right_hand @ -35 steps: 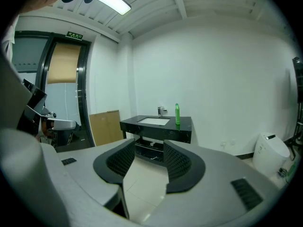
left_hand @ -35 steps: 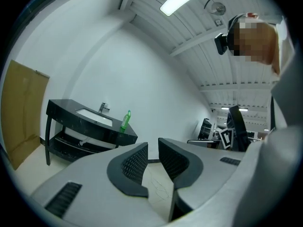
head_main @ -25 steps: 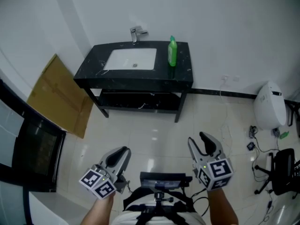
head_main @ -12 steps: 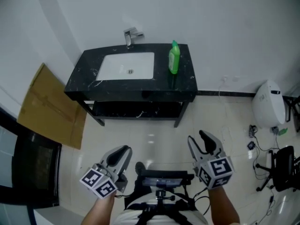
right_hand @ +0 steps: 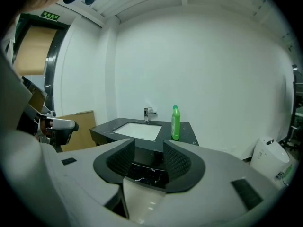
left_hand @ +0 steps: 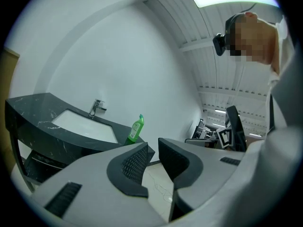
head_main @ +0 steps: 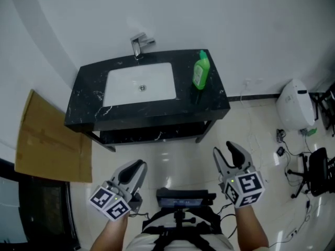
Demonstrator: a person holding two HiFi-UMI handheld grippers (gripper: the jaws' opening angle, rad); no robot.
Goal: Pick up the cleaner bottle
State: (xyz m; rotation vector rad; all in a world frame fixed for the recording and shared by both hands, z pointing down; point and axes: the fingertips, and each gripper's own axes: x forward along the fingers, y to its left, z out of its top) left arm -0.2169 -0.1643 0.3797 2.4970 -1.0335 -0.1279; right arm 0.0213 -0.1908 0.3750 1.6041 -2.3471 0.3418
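Head view shows the worktop (head_main: 212, 102) closer than a second ago, with the green cleaner bottle (head_main: 201, 71) standing near its back right corner. The left gripper (head_main: 132, 172) and right gripper (head_main: 228, 153) are both open and empty, well short of it.

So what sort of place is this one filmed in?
Likely a washroom-style test room: black vanity with white basin and faucet, green cleaner bottle on top, loose cables and an office chair nearby.
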